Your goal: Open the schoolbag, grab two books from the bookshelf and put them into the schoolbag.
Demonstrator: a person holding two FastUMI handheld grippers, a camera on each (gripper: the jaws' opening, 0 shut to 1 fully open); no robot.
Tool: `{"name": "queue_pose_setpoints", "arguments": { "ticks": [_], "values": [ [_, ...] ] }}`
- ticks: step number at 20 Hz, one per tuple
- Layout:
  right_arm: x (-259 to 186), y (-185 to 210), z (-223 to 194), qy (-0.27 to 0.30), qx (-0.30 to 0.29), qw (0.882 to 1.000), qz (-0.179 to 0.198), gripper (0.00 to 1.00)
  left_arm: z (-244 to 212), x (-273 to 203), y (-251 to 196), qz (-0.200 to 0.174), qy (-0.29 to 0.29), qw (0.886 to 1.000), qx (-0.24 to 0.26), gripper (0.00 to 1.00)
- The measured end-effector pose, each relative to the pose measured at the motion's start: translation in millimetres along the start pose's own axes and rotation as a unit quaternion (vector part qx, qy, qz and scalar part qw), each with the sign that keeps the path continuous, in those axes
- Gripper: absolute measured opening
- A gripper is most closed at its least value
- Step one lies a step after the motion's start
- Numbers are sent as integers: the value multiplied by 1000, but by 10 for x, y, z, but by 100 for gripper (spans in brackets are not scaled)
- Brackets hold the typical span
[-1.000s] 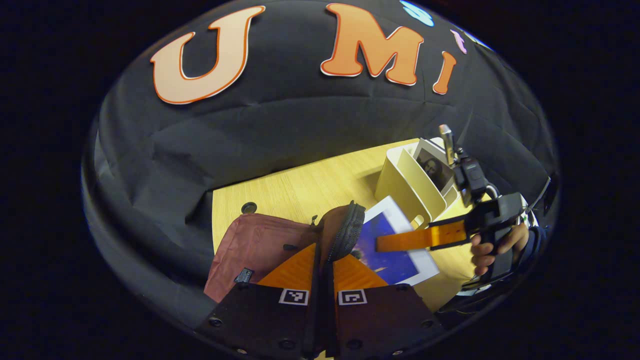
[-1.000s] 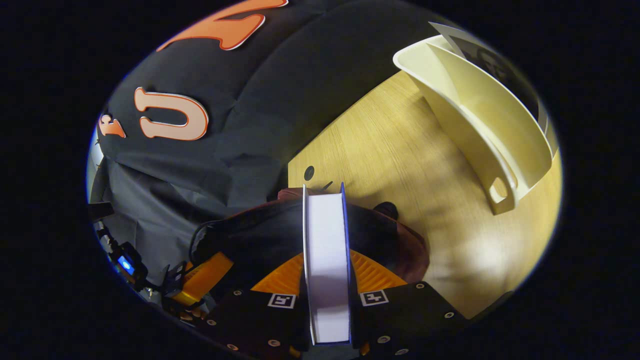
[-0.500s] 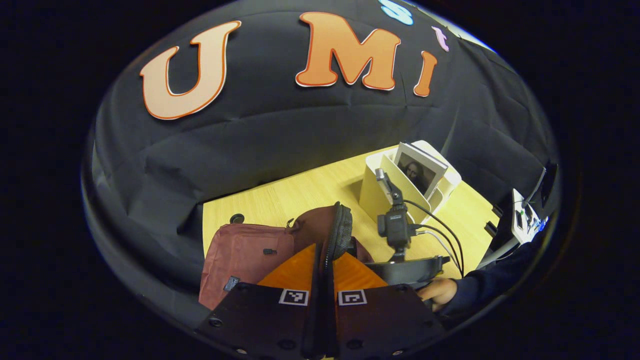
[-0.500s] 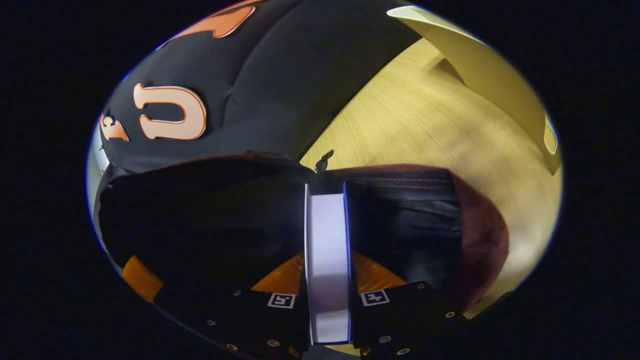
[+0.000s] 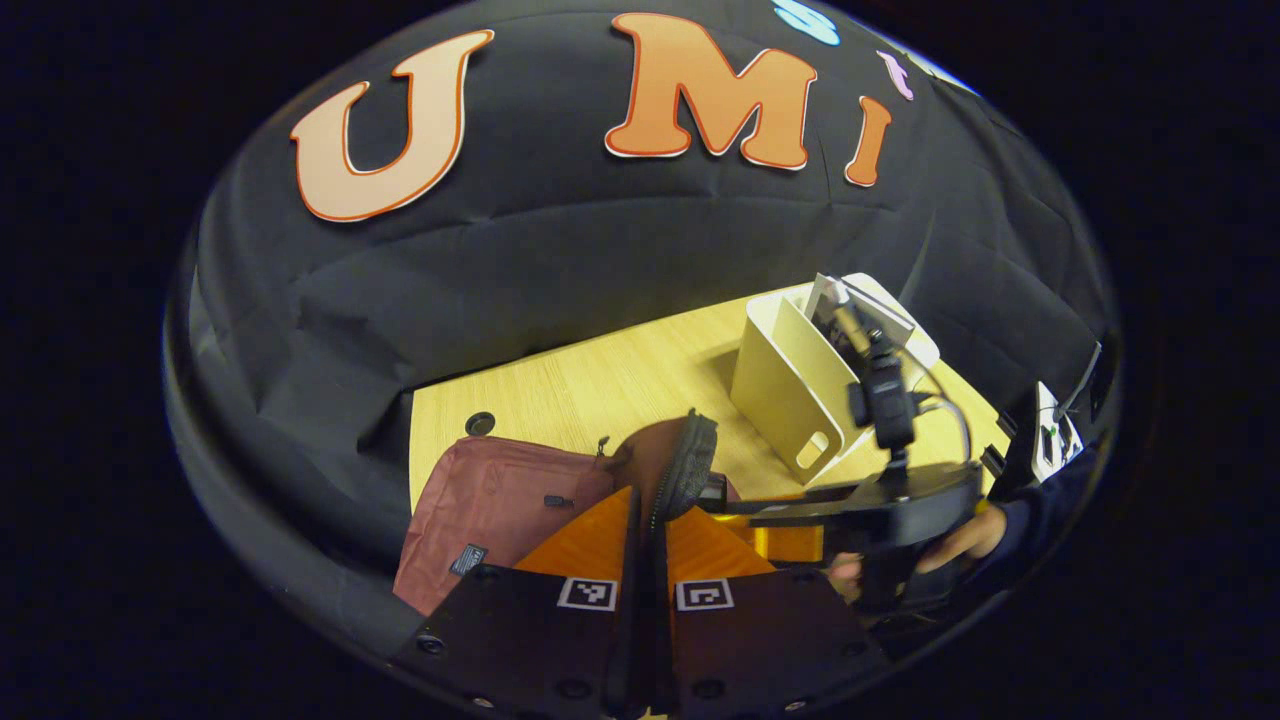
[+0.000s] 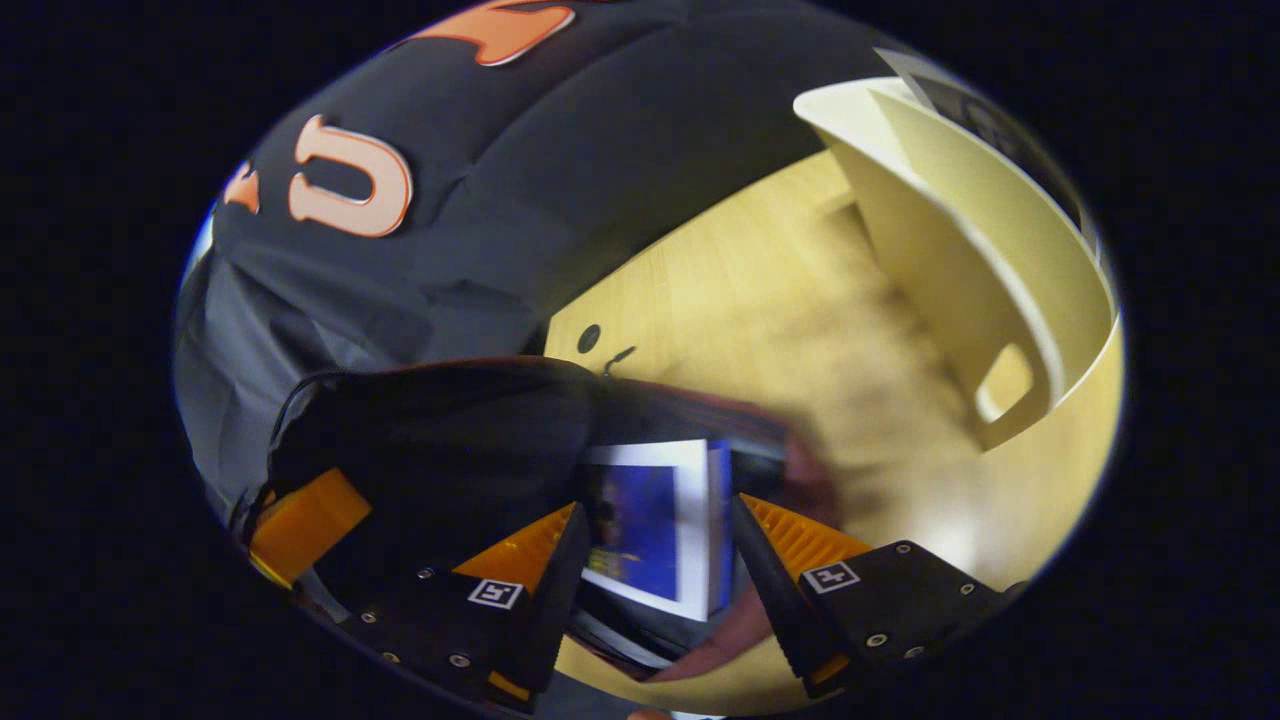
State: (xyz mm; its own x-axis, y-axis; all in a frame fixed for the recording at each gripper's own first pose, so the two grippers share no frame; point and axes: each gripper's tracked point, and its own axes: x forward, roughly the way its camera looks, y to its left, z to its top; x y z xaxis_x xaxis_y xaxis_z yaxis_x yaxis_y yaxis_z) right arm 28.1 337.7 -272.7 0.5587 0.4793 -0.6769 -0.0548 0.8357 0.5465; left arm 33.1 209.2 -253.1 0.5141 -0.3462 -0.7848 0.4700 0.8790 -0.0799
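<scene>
In the right gripper view, the blue-and-white book (image 6: 650, 525) lies partly inside the dark mouth of the maroon fabric schoolbag (image 6: 440, 430); its lower edge, toward 6 o'clock, is hidden. The schoolbag's rim near 3 o'clock of the book is motion-blurred, as is the yellow wooden bench (image 6: 800, 330). The cream plastic bookshelf (image 6: 960, 270) is cut off at the picture's edge toward 2 o'clock.

In the left gripper view, the right hand-held gripper (image 5: 770, 515) hides the schoolbag's opening, and its camera mast covers most of the remaining book (image 5: 828, 298) in the bookshelf; its cover cannot be told.
</scene>
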Motion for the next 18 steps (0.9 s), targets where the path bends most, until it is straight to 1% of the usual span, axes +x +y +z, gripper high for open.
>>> {"name": "queue_pose_setpoints", "arguments": {
  "ticks": [1,3,7,12,13,15,16,18],
  "values": [
    [-113,-130,4,3,-27,1000,-16,87,-19,24,-4,5,3,1000,0,7],
    [-381,-335,69,-2,-74,997,-35,88,-44,38,-43,8,4,1000,-6,7],
    [-886,-647,351,-7,-140,987,-77,91,-64,74,-82,16,8,1000,-10,7],
    [-1492,-880,901,-29,-167,979,-115,93,-104,134,-124,24,14,999,-26,7],
    [-1574,-911,943,-22,-169,979,-113,93,-102,151,-131,26,14,999,-29,8],
    [-1745,-1092,997,0,-173,976,-131,94,-122,150,-140,28,15,999,-34,7],
    [-1804,-1186,1044,5,-183,972,-145,95,-129,168,-143,28,15,999,-38,7],
    [-1941,-1340,1284,-2,-217,960,-175,95,-153,163,-151,28,15,998,-45,7]
  ]
}}
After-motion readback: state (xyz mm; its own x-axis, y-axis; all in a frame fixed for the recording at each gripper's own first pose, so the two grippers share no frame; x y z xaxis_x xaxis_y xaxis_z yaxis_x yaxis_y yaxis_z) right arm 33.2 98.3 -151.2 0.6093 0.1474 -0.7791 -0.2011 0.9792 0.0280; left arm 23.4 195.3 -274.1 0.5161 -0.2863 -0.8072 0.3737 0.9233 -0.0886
